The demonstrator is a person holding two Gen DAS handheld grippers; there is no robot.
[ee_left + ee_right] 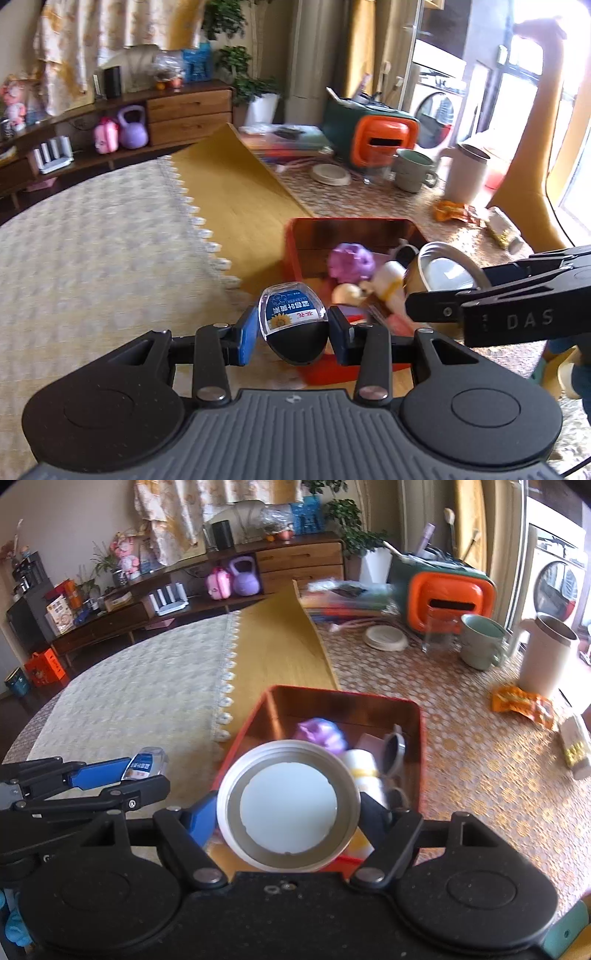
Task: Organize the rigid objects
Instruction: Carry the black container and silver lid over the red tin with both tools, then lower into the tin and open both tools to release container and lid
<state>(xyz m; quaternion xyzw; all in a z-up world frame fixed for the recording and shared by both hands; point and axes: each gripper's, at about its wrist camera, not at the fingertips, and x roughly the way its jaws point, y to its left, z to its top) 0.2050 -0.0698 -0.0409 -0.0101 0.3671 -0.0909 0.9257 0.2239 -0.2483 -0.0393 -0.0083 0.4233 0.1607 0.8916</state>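
My left gripper [291,328] is shut on a small clear container [293,325] with a dark base and a blue-and-white sunflower label. It hangs over the near left corner of the red tray [291,243]. The right gripper [288,812] is shut on a round white lid [288,805], seen from its underside, above the tray's [251,723] near edge. In the left wrist view the right gripper [461,295] comes in from the right with the lid [447,266]. The tray holds a purple thing [321,731], a white-and-yellow bottle [364,771] and a grey cup [393,749].
Beyond the tray stand an orange-and-green box [443,602], a green mug [480,642], a white jug [543,657], a white dish [384,637] and an orange snack packet [524,703]. A cream cloth [147,690] covers the left of the table.
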